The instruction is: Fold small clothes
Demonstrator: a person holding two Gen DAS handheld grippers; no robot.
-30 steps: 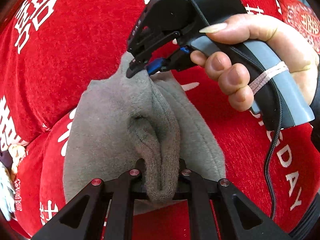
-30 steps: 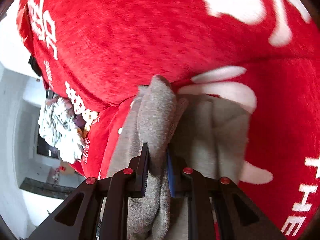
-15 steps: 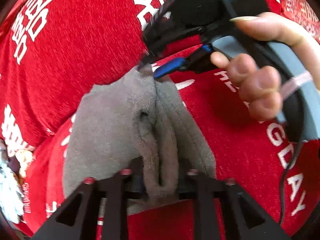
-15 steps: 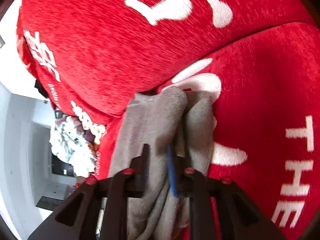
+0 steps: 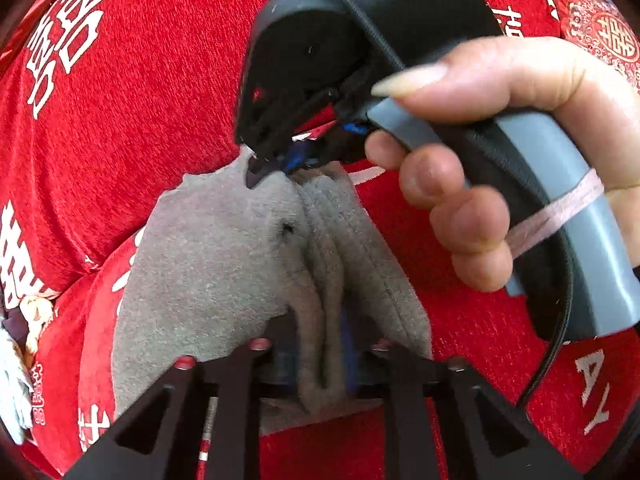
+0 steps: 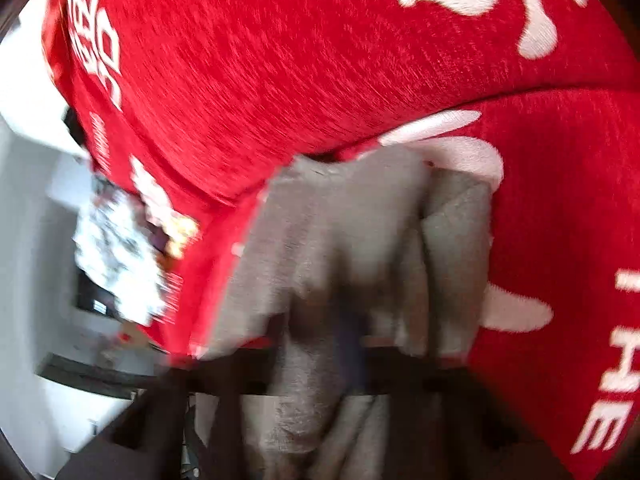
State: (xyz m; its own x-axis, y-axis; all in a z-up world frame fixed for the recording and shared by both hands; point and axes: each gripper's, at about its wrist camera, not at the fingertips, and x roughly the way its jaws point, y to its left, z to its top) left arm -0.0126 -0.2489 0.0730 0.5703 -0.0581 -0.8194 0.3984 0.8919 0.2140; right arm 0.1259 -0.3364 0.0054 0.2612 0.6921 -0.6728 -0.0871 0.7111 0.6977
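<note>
The grey garment (image 5: 208, 264) lies bunched in the lower middle of the left wrist view, on a red cover printed with white letters (image 5: 132, 92), with a raised ridge of cloth running from top to bottom between the two tools. The left tool (image 5: 322, 364), at the bottom centre, is clenched on the near end of that ridge; its jaws have just been closing, with the fabric between them. The right tool (image 5: 276, 166), carried by a hand (image 5: 516, 152) in the upper right, pinches the far end of the garment where it meets the seam in the red cover; its jaws too have just been closing on cloth. The right wrist view is blurred, yet grey fabric clearly fills the gap between its jaws. To fold well, I judge both grips should hold only the top layer, lift together, keep the ridge taut and carry it over evenly, so the edges meet. The garment's left edge lies flat with open red cover beside it; patterned cloths (image 6: 120, 256) sit at the cover's left edge, well apart.
</note>
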